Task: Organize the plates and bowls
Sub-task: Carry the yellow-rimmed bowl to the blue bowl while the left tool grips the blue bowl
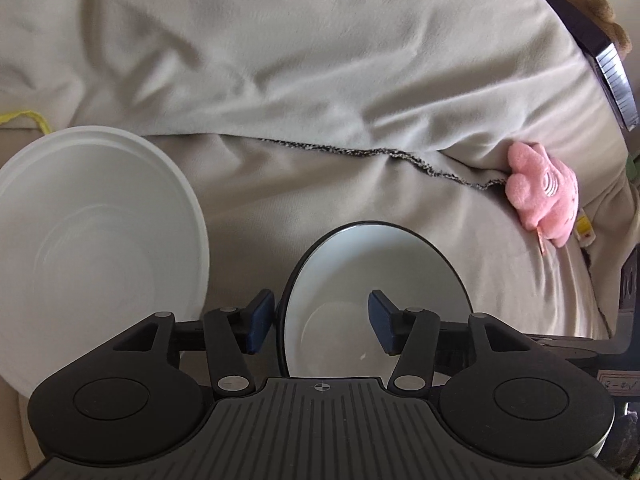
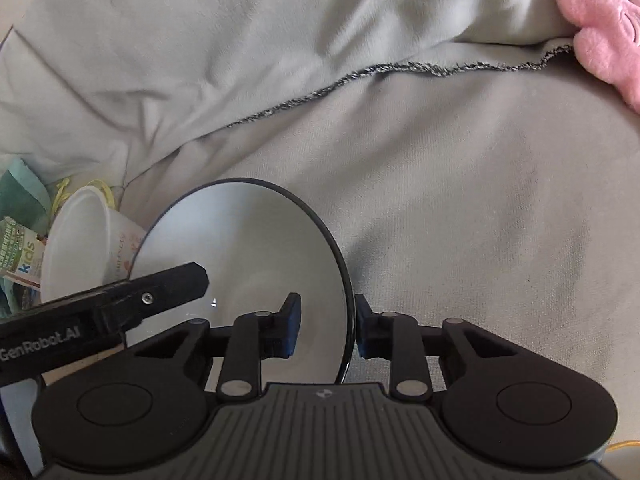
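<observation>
A white bowl with a dark rim [image 1: 372, 280] lies on a beige blanket. In the left wrist view my left gripper [image 1: 322, 322] is open, its fingers straddling the bowl's left rim without clamping it. In the right wrist view the same bowl [image 2: 248, 248] shows, and my right gripper [image 2: 326, 328] straddles its right rim with a gap on the inner side. A larger white bowl [image 1: 96, 240] sits to the left. The left gripper's finger [image 2: 160, 288] reaches over the bowl in the right wrist view.
A pink plush toy [image 1: 544, 192] lies at the right by the blanket's stitched edge [image 1: 380, 152]. A white paper cup [image 2: 80, 240] and a green "kids" packet [image 2: 18, 252] lie left of the bowl. A dark device [image 1: 608, 64] sits at the far right.
</observation>
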A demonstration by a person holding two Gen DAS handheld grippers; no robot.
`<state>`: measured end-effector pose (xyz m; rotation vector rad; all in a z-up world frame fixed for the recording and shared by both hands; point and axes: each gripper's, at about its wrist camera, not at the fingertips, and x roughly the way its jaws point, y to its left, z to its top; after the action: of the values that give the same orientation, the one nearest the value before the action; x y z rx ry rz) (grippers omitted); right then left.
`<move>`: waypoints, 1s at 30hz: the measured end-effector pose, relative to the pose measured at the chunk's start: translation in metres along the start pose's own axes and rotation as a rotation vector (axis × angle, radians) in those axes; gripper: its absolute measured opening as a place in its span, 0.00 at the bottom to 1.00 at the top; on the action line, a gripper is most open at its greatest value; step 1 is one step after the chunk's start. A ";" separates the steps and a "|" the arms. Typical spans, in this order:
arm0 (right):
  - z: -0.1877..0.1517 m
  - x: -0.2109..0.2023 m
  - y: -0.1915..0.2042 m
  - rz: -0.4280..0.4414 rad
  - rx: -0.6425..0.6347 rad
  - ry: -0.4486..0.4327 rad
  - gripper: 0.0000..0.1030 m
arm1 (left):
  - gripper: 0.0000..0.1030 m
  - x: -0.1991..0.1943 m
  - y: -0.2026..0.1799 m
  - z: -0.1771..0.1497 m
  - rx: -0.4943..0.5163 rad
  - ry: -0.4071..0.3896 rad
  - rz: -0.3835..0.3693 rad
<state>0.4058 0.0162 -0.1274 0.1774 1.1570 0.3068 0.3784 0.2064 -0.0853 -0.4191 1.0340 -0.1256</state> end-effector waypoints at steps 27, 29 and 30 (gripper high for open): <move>-0.011 0.013 -0.031 0.087 0.060 0.027 0.19 | 0.49 0.049 -0.014 -0.008 0.144 0.156 0.034; -0.011 0.013 -0.028 0.081 0.054 0.024 0.19 | 0.49 0.048 -0.013 -0.008 0.139 0.153 0.029; -0.011 0.014 -0.028 0.078 0.051 0.022 0.19 | 0.49 0.048 -0.012 -0.009 0.134 0.151 0.025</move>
<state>0.4046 -0.0058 -0.1518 0.2645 1.1825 0.3493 0.3968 0.1788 -0.1229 -0.2780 1.1719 -0.2060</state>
